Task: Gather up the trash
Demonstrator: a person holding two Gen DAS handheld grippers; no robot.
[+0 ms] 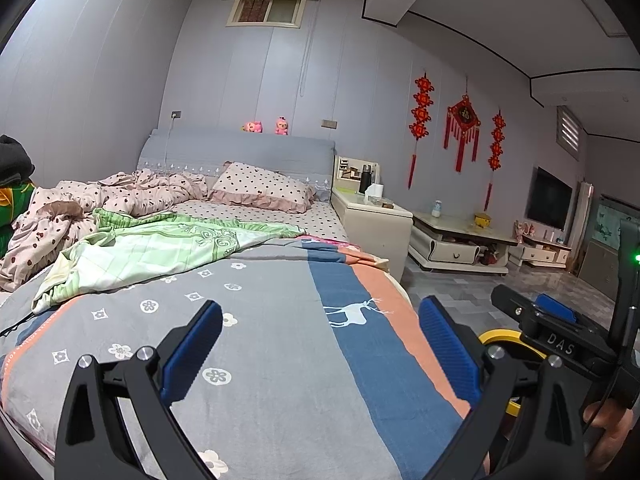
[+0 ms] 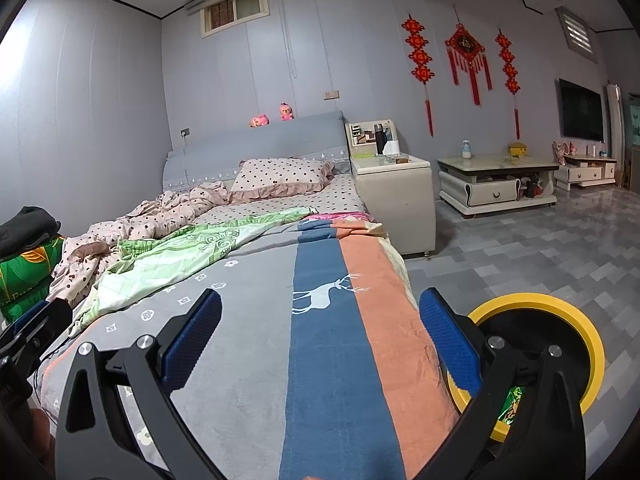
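Left hand-held gripper (image 1: 320, 356) and right hand-held gripper (image 2: 320, 352) both hover over the foot of the bed with the grey, blue and orange deer-print blanket (image 2: 320, 360), blue pads spread wide, grasping nothing. Round yellow-rimmed black trash bin (image 2: 560, 344) sits on the grey tiled floor (image 2: 540, 256) just beside the bed (right side). Shiny green wrapper (image 2: 510, 400) lies inside the bin.

Right gripper (image 1: 560, 346) body marking: "DAS" (pale letters on black).
Red wall hanging (image 2: 465, 45) centre panel: "福" (gold on dark diamond).
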